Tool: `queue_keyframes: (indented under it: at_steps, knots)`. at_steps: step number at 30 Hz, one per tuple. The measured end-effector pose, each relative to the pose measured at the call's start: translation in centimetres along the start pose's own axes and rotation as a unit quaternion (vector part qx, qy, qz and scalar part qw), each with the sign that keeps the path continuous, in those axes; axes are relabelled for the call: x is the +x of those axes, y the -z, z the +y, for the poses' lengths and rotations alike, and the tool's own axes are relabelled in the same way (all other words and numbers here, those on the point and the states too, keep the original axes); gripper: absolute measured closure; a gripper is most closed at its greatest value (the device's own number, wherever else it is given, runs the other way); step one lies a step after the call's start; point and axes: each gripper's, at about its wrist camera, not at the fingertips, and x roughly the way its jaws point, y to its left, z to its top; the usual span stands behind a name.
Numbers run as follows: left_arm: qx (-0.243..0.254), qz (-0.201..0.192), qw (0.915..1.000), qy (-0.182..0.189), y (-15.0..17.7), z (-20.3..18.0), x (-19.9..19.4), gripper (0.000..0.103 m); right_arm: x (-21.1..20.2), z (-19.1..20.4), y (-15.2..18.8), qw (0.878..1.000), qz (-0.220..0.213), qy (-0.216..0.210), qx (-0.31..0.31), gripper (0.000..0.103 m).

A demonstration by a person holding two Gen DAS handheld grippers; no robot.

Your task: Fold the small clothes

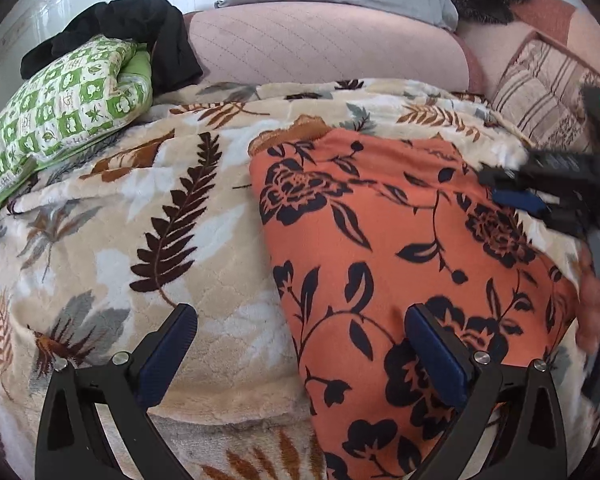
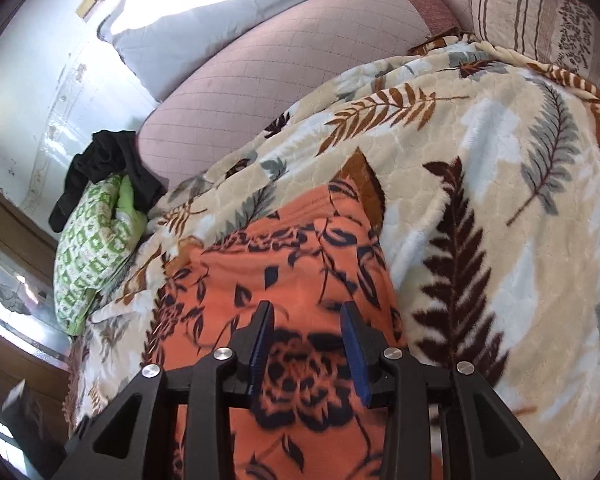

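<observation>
- Left wrist view: the orange cloth with black flower print (image 1: pixel 400 248) lies flat on the beige fleece blanket with leaf pattern (image 1: pixel 160 200).
- The left gripper (image 1: pixel 300 344) is wide open, empty, over the cloth's left edge.
- The right gripper (image 2: pixel 306 336) is half open, holding nothing, above the cloth (image 2: pixel 300 280).
- The cloth's long axis runs away from both cameras.

Daylight, bright overall; blown-out glare patch on the grey pillow (image 2: pixel 204 12) far ahead of the fingers in both views. Soft shadows only. Strong fisheye bending with dark vignette at edges. Motion blur on the orange floral cloth (image 2: pixel 300 368) between the right fingers, and on the right gripper (image 1: pixel 516 196) seen from the left wrist.
</observation>
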Motion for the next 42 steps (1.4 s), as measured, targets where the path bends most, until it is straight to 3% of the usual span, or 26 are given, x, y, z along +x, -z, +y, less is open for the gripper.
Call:
queue_keyframes:
  at_steps: [3, 6, 9, 13, 15, 16, 17, 19, 21, 24, 27, 32, 36, 38, 41, 42]
  knots:
    - [0.039, 0.002, 0.9992, -0.008, 0.9, -0.7, -0.1, 0.000, 4.7, 0.0, -1.8, 0.998, 0.063, 0.024, 0.014, 0.064]
    - [0.043, -0.002, 0.9991, 0.003, 1.3, -0.3, -0.5, 0.000, 5.4, 2.1, -3.9, 0.997, 0.062, 0.050, 0.003, 0.063]
    - [0.032, 0.007, 0.9991, 0.028, 1.5, 0.5, -0.5, 0.000, 5.3, 5.4, -5.0, 0.998, 0.060, -0.001, -0.027, 0.063]
    - [0.015, 0.017, 0.9987, 0.045, 1.7, 1.0, -0.3, 0.000, 7.7, 10.1, -4.1, 0.989, 0.105, -0.069, -0.075, 0.063]
    - [0.018, 0.015, 0.9988, 0.042, 1.8, 0.8, -0.3, 0.000, 10.6, 11.6, -3.4, 0.985, 0.133, -0.069, -0.086, 0.057]
    - [0.021, 0.011, 0.9991, 0.037, 1.8, 0.7, -0.4, 0.000, 12.2, 11.9, -3.2, 0.984, 0.145, -0.056, -0.084, 0.050]
    - [0.023, 0.008, 0.9992, 0.032, 1.8, 0.6, -0.4, 0.000, 13.7, 12.0, -3.1, 0.985, 0.148, -0.040, -0.084, 0.050]
    - [0.029, 0.010, 0.9988, 0.038, 1.8, 0.5, -0.4, 0.000, 14.3, 12.6, -3.7, 0.987, 0.113, -0.043, -0.102, 0.048]
    - [0.025, 0.012, 0.9987, 0.043, 1.8, 0.7, -0.4, 0.000, 13.9, 12.4, -4.6, 0.990, 0.101, -0.021, -0.098, 0.048]
    - [0.025, 0.012, 0.9987, 0.044, 1.5, 0.9, -0.5, 0.000, 11.0, 10.9, -5.4, 0.993, 0.082, -0.063, -0.052, 0.048]
    - [0.022, 0.004, 0.9991, 0.035, 1.3, 1.0, -1.1, 0.000, 6.1, 9.4, -4.9, 0.995, 0.050, -0.071, -0.059, 0.048]
    - [0.022, -0.028, 0.9994, 0.001, 0.9, 1.8, -2.8, 0.000, -2.5, 5.3, -1.6, 0.996, 0.022, -0.059, -0.059, 0.048]
    - [0.013, -0.010, 0.9997, -0.017, 1.2, 2.3, -2.3, 0.000, -7.4, 2.0, 2.7, 0.996, 0.026, -0.080, -0.031, 0.048]
    - [0.022, 0.004, 0.9994, -0.026, 1.9, 1.9, -1.4, 0.000, -7.6, 0.5, 5.0, 0.995, 0.043, -0.085, -0.012, 0.048]
    - [0.020, 0.000, 0.9994, -0.027, 1.9, 1.7, -1.7, 0.000, -5.2, -1.6, 7.8, 0.995, 0.087, -0.042, 0.002, 0.052]
    - [0.019, -0.005, 0.9993, -0.031, 1.7, 1.8, -2.0, 0.000, -5.3, -1.7, 8.2, 0.996, 0.079, -0.037, -0.003, 0.057]
